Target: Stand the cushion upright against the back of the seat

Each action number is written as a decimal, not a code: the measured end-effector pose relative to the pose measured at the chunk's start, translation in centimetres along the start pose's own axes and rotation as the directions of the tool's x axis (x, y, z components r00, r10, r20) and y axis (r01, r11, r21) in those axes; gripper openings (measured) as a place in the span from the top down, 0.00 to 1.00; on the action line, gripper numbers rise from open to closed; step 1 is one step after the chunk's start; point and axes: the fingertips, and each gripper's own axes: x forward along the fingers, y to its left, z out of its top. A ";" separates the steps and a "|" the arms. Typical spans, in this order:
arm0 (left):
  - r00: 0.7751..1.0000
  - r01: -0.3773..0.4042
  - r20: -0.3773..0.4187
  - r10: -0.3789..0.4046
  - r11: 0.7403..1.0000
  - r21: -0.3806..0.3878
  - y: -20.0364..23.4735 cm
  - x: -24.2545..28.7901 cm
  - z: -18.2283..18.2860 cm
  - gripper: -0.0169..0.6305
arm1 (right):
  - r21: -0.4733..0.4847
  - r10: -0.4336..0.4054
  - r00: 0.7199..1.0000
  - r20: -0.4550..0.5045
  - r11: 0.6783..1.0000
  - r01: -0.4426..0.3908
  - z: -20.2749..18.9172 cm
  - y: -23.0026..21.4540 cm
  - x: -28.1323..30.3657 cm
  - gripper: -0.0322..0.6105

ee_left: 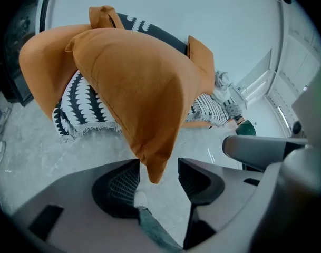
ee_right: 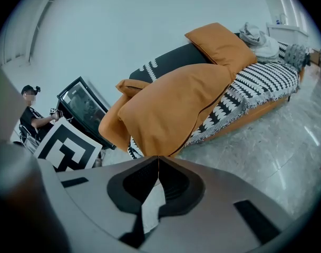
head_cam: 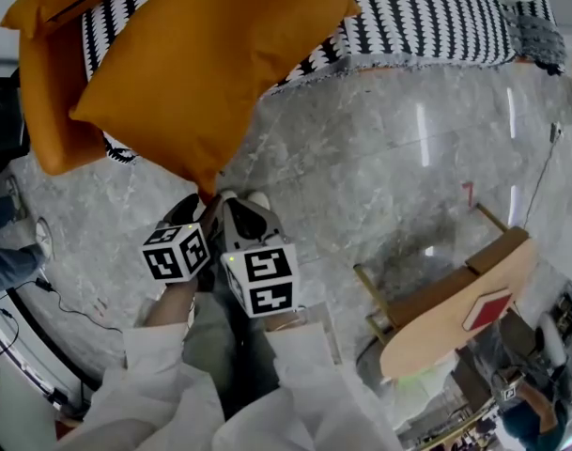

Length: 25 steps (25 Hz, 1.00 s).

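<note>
A big orange cushion (head_cam: 210,64) (ee_left: 134,88) (ee_right: 171,109) leans out from the seat over the floor, one corner pointing down. The seat is a low sofa under a black-and-white patterned cover (head_cam: 426,17) (ee_right: 255,83). My right gripper (head_cam: 237,207) (ee_right: 158,159) is shut, its tips pinching that lower corner. My left gripper (head_cam: 196,209) (ee_left: 158,175) stands open beside it, with the corner's tip hanging between the jaws and not pressed. Another orange cushion (ee_right: 221,44) (ee_left: 200,54) stands against the sofa's back, and a third (head_cam: 46,111) is at the sofa's left end.
Grey marble floor (head_cam: 361,158) lies in front of the sofa. A wooden chair (head_cam: 455,299) lies tipped at the right. A dark screen (ee_right: 84,107) leans by the sofa's end, with a person (ee_right: 31,117) beyond it. Cables (head_cam: 41,289) run at the left. Grey cloth (ee_right: 258,36) is piled on the sofa.
</note>
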 end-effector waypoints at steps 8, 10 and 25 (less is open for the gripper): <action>0.998 0.015 -0.065 -0.014 1.000 0.010 0.1 1.0 -1.4 0.63 | -0.010 -0.002 1.000 -0.013 1.000 0.001 -0.2 -0.5 0.8 0.93; 0.997 0.014 -0.071 -0.013 1.000 0.020 0.2 1.1 -1.5 0.71 | -0.012 0.001 1.000 -0.009 1.000 -0.001 -0.1 -0.4 0.9 0.93; 0.996 0.088 -0.035 -0.088 0.996 0.008 -0.5 -0.3 0.1 0.91 | -0.029 0.030 0.999 -0.023 0.999 -0.030 -0.3 1.1 0.3 0.93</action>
